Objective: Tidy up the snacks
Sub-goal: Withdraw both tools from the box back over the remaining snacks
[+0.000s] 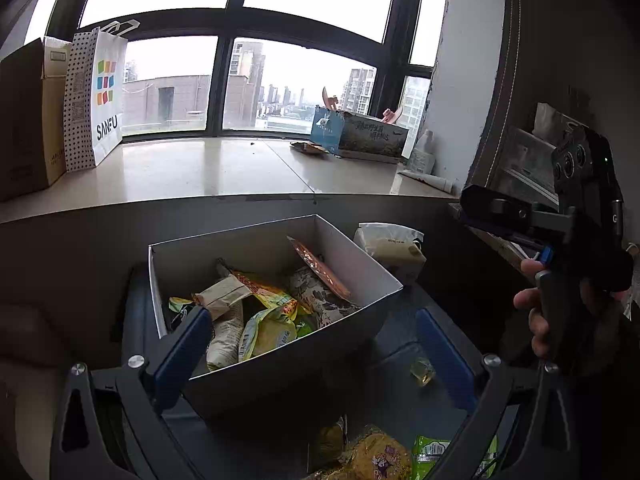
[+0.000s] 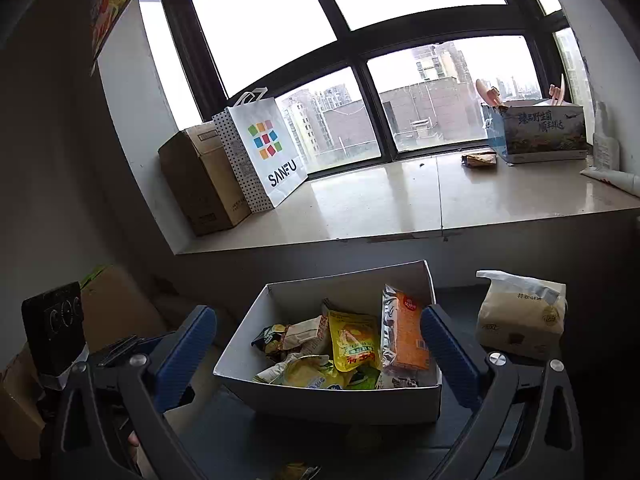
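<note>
Snack packets (image 2: 340,348) lay in an open box (image 2: 344,400) on the table (image 2: 224,432). A tissue pack (image 2: 520,316) sat right of it. Behind, a shopping bag (image 2: 264,152) stood on the windowsill (image 2: 400,204).

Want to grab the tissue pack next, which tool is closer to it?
Probably the right tool: the tissue pack sits just beyond its right finger. The left tool faces the snack box, the pack behind that.

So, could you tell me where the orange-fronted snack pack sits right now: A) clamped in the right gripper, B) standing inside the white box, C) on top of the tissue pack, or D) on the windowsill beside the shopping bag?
B: the orange-fronted snack pack stands upright inside the white box, against its right wall among the other snacks.
</note>
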